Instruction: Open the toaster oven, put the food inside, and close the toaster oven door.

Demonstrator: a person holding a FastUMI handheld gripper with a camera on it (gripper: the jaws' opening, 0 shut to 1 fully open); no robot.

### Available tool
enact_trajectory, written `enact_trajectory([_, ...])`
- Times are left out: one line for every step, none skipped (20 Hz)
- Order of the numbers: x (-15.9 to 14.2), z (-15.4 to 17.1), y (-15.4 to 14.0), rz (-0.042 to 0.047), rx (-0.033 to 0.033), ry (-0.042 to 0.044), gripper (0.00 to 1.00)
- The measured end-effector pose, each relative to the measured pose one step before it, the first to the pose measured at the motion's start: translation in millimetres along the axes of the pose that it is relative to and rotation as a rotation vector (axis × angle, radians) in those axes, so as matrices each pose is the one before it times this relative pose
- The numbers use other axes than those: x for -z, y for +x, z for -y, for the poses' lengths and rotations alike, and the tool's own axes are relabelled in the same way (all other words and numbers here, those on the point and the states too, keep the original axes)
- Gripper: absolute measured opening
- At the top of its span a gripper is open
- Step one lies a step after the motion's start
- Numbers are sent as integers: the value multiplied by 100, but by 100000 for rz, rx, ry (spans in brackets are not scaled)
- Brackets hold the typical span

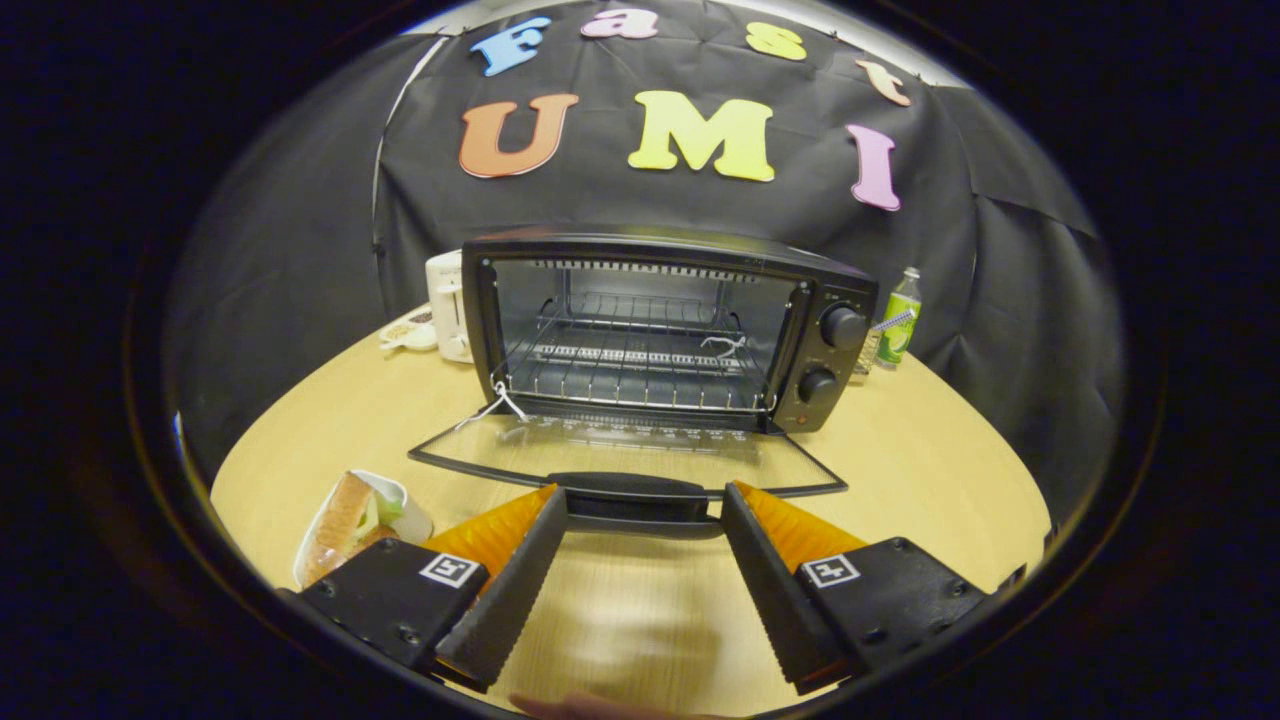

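Sandwich in its white dish (360,520) waits near the table's (930,470) left edge, just left of the tool (640,505). Tool's spread wide, gripping nothing, tips flanking the door handle (630,490). Toaster oven (670,330) sits mid-table, door dropped flat so the rack's reachable.

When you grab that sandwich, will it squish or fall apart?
Probably both. The sandwich looks like soft bread with loose green filling, so a hard squeeze could dent it. It leans in a shallow dish, so it may tip. The tool is open.
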State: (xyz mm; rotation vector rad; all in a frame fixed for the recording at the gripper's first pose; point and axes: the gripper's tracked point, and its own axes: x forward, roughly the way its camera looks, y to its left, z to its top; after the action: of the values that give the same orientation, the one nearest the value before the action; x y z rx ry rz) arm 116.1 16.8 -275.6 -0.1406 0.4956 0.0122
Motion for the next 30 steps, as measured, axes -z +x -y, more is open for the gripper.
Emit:
enact_trajectory([126, -16, -71, -660, 17, 360, 100])
enact_trajectory([226, -62, -88, -1040, 126, 354, 100])
enact_trajectory([237, -56, -12, -1450, 65, 583, 100])
enact_trajectory([434, -100, 474, -1783, -5, 317, 100])
enact_trajectory([210, 72, 121, -663, 779, 565, 100])
enact_trajectory([27, 137, 25, -130, 959, 326, 100])
enact_trajectory([132, -95, 137, -624, 347, -263, 100])
enact_trajectory([356, -116, 164, -1195, -126, -73, 100])
enact_trajectory([8, -115, 108, -674, -548, 735, 100])
enact_trajectory([27, 21, 124, -146, -338, 237, 100])
enact_trajectory([-36, 44, -71, 55, 198, -186, 100])
enact_trajectory([-47, 72, -275, 337, 59, -164, 100])
enact_trajectory([-216, -131, -290, 493, -694, 120, 100])
enact_trajectory([-195, -315, -369, 226, -1496, 611, 100])
enact_trajectory([-272, -380, -428, 43, -2163, 1111, 100])
enact_trajectory([-253, -382, -487, 110, -2445, 1439, 100])
enact_trajectory([-375, -287, -569, 251, -2036, 1034, 100])
enact_trajectory([-416, 8, -487, 419, -1283, 895, 100])
enact_trajectory([-512, -58, -539, 714, -1397, 723, 100])
enact_trajectory([-433, -198, -588, 514, -2042, 633, 100])
enact_trajectory([-307, -485, -506, -18, -2992, 1172, 100])
enact_trajectory([-194, -678, -454, -672, -4538, 1863, 99])
enact_trajectory([-123, -1072, -211, -553, -6152, 2118, 98])
enact_trajectory([285, -1303, -70, -2981, -7662, 1825, 96])
enact_trajectory([945, -646, -195, -6402, -4886, 995, 95])
enact_trajectory([1071, -323, 50, -5997, -2573, 1111, 95])
enact_trajectory([872, -167, 68, -5387, -1750, -279, 95])
enact_trajectory([558, -386, 205, -3521, -1413, -4, 95])
enact_trajectory([-203, -153, 49, 406, -1037, 735, 95])
enact_trajectory([-290, -290, -75, 590, -1792, 1344, 95])
